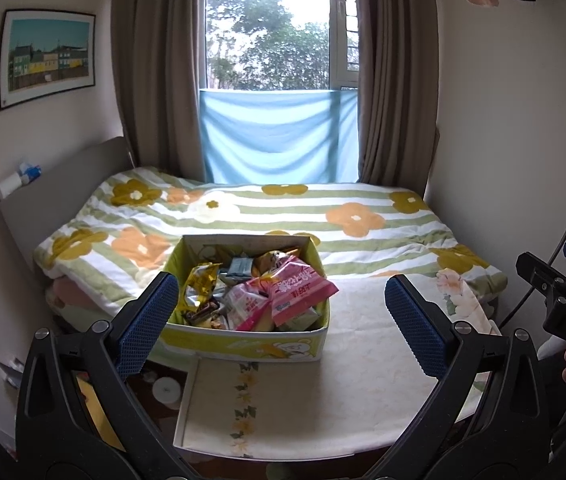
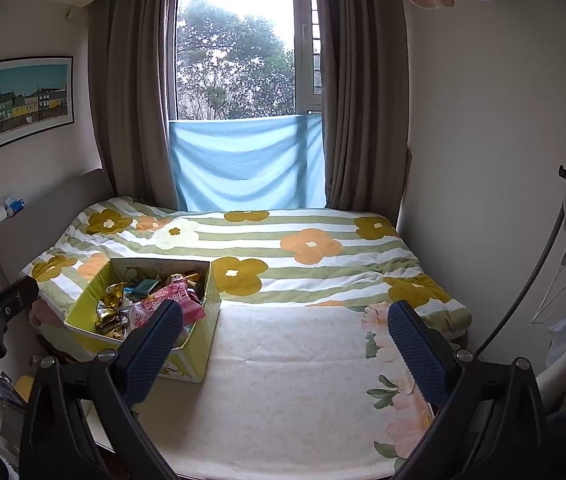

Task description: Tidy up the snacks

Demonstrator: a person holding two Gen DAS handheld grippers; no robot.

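Left claw (image 1: 279,318): spread wide, holding nothing, at lower centre of frame. Right claw (image 2: 285,338): spread wide, holding nothing. Snack box (image 1: 243,340): full of packets, on cream surface (image 1: 363,360), lower centre; pink packet (image 1: 303,290) topmost. Floral bed (image 1: 283,212) behind.

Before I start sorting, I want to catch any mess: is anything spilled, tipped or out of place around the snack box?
Nothing has spilled. The yellow-green cardboard snack box sits upright on the cream floral tabletop, but it is overfilled: a pink snack packet juts over its right rim. Both grippers hover open.
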